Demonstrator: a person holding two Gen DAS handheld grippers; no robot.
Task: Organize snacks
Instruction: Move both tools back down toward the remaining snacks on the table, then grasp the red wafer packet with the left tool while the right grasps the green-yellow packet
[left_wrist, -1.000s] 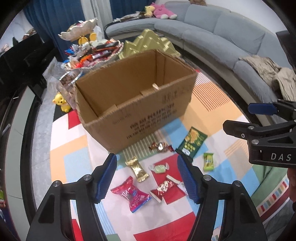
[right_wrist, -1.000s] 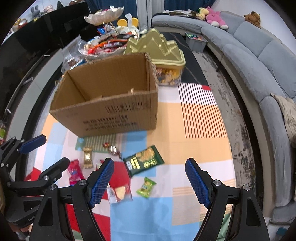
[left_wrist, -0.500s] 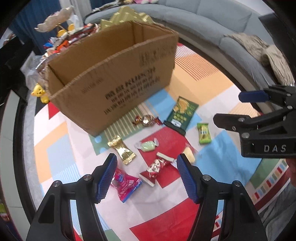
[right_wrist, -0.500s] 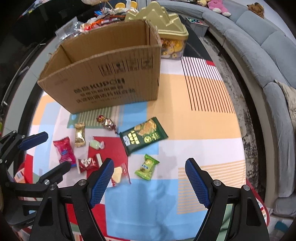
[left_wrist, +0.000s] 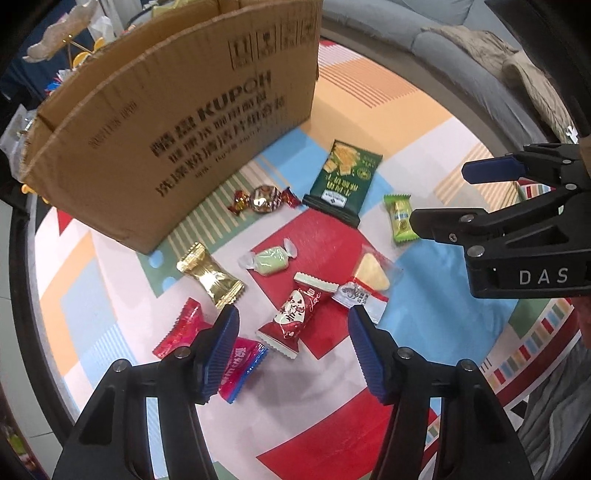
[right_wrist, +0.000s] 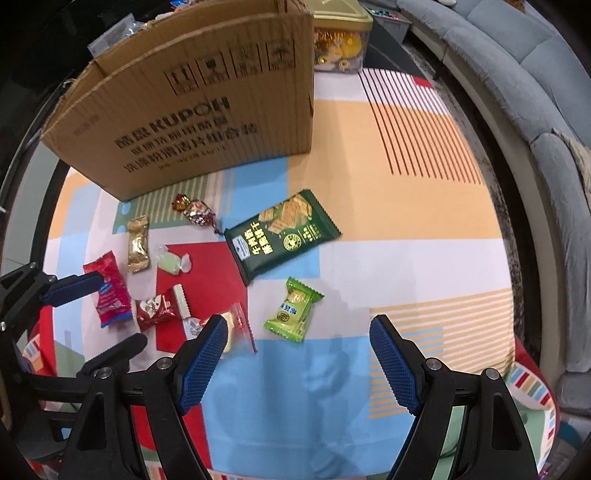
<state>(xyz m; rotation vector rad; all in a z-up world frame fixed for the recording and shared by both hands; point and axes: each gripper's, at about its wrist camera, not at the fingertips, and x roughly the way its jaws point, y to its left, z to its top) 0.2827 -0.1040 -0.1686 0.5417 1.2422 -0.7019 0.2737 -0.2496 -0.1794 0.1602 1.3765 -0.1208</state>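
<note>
Several wrapped snacks lie on a colourful mat in front of an open cardboard box (left_wrist: 177, 122) (right_wrist: 192, 110). My left gripper (left_wrist: 293, 350) is open and empty, low over a red-and-white heart candy (left_wrist: 291, 317), with a red packet (left_wrist: 207, 350) under its left finger. A gold candy (left_wrist: 210, 275), pale green candy (left_wrist: 269, 256), clear-wrapped yellow wedge (left_wrist: 369, 280) and dark green cracker pack (left_wrist: 341, 181) lie beyond. My right gripper (right_wrist: 299, 362) is open and empty, just short of a light green packet (right_wrist: 293, 310). The cracker pack (right_wrist: 282, 230) lies behind it.
The mat (right_wrist: 406, 184) covers a low table. A gold tin of sweets (right_wrist: 340, 40) stands behind the box. A grey sofa (right_wrist: 535, 74) curves round the right side. A snack pile shows at the far left (left_wrist: 55, 77). Each gripper shows in the other's view.
Both grippers have dropped lower and moved forward toward the snacks on the mat. The box now fills the upper view. Both stay open.
</note>
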